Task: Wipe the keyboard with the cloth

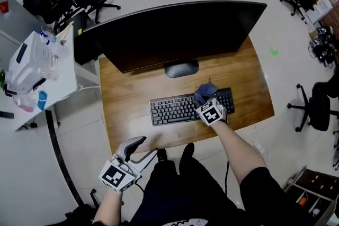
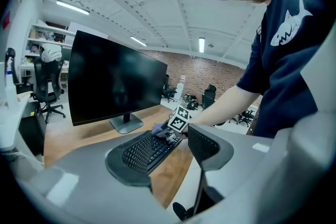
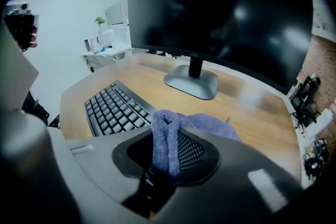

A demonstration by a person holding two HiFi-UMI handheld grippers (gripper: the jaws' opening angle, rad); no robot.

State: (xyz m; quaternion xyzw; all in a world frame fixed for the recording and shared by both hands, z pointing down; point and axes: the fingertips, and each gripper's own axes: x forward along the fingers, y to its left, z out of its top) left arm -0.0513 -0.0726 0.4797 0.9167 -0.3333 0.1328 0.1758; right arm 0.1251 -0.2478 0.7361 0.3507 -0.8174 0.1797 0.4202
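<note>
The keyboard (image 1: 172, 110) is laid on the wooden desk (image 1: 127, 98) just in front of the stand of the monitor (image 1: 175, 34), with its long axis set side to side, parallel to the desk's front edge. Its right end is covered by the purple cloth (image 1: 204, 93); whether the cloth is pressed onto the keys cannot be told. A fold of the cloth (image 3: 167, 139) is pinched between the jaws of the right gripper (image 3: 165, 157), and the loose part is spread beyond them. From that pinch, nearly the whole run of keys (image 3: 113, 107) is found to the person's left, so a sweep along the long axis is judged to be called for. The right forearm is stretched forward over the desk edge. The left gripper (image 1: 143, 146) is held well apart, off the front edge, with its jaws spread and nothing caught between them.
</note>
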